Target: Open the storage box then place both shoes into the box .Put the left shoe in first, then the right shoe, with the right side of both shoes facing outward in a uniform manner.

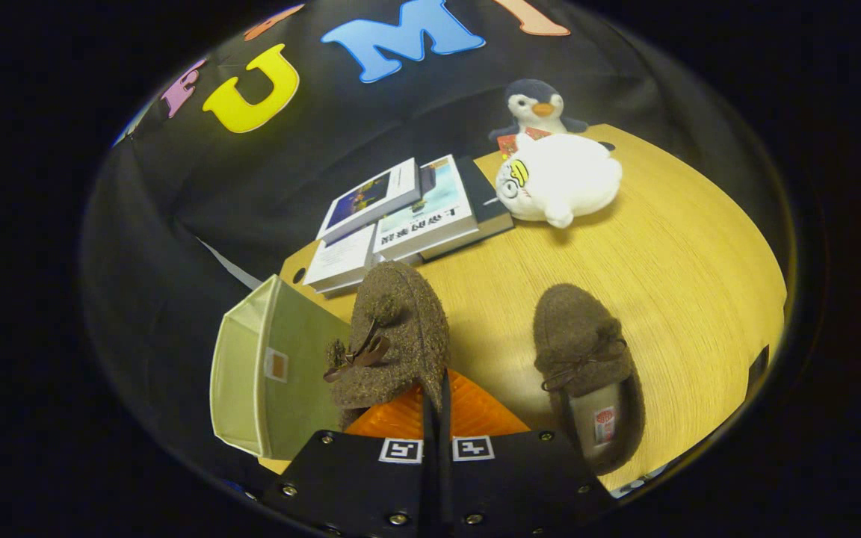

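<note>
Just left of the held shoe (pixel 393 336), the box (pixel 266 370) stands open, so the gripper (pixel 436 403), clamped on its heel wall, should swing left and lower gently, keeping 1 side outward.

The hand-held gripper (pixel 436 415) reaches forward from the near side of the scene, its two fingers (pixel 400 418) drawn almost together so that only a thin slit stays between them. Both fingers press on the heel rim of the brown shoe (pixel 393 336), which is pinched in that slit and stands tipped up on its side just ahead of them. The gripper's body, with two square markers on its top face, sits level and points toward the far side.
</note>
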A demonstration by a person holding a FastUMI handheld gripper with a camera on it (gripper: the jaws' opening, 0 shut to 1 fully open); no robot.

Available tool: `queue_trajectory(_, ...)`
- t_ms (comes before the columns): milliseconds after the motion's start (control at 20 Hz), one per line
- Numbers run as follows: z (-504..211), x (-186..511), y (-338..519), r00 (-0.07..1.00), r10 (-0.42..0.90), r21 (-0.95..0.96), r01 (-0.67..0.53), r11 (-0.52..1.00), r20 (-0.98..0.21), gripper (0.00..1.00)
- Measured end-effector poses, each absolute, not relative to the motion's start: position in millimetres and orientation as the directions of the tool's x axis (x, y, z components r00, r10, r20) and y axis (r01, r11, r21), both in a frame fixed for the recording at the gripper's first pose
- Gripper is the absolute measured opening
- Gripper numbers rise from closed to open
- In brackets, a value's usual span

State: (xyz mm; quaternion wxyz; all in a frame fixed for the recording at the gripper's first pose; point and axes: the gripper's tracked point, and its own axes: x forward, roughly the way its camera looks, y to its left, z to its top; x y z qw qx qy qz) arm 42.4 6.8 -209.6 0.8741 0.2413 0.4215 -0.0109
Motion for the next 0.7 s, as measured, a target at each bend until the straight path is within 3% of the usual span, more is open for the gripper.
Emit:
queue_trajectory(350,-145,71,70,0.678,0.277,0.479,0.125,0.869,-0.680,0.01)
queue_trajectory(700,-128,93,150,0.667,0.358,0.510,0.039,0.859,-0.654,0.00)
